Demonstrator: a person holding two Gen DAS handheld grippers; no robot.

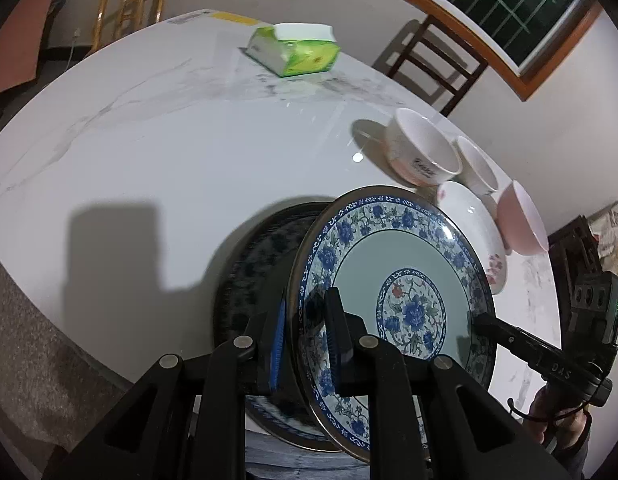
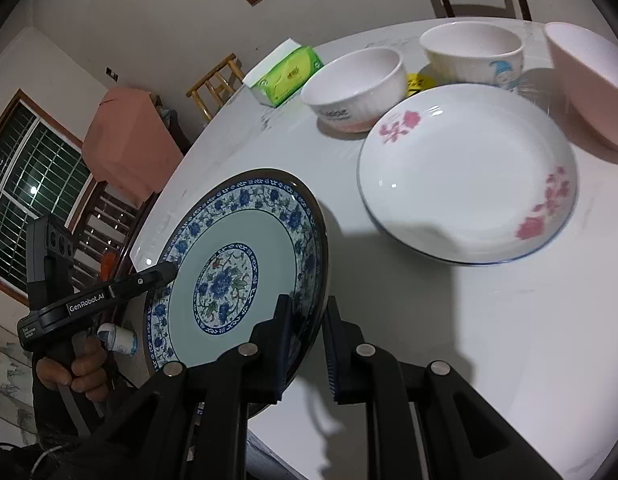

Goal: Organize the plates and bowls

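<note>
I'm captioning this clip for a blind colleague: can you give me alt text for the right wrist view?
Two handheld grippers, the right gripper and the left gripper, clamp opposite rims of a blue floral plate, tilted over a white marble table. Beyond lie a white plate with pink flowers, three bowls and a green tissue pack.

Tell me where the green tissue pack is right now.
The green tissue pack lies at the table's far side, beyond the white bowl, near the bamboo chair.
</note>
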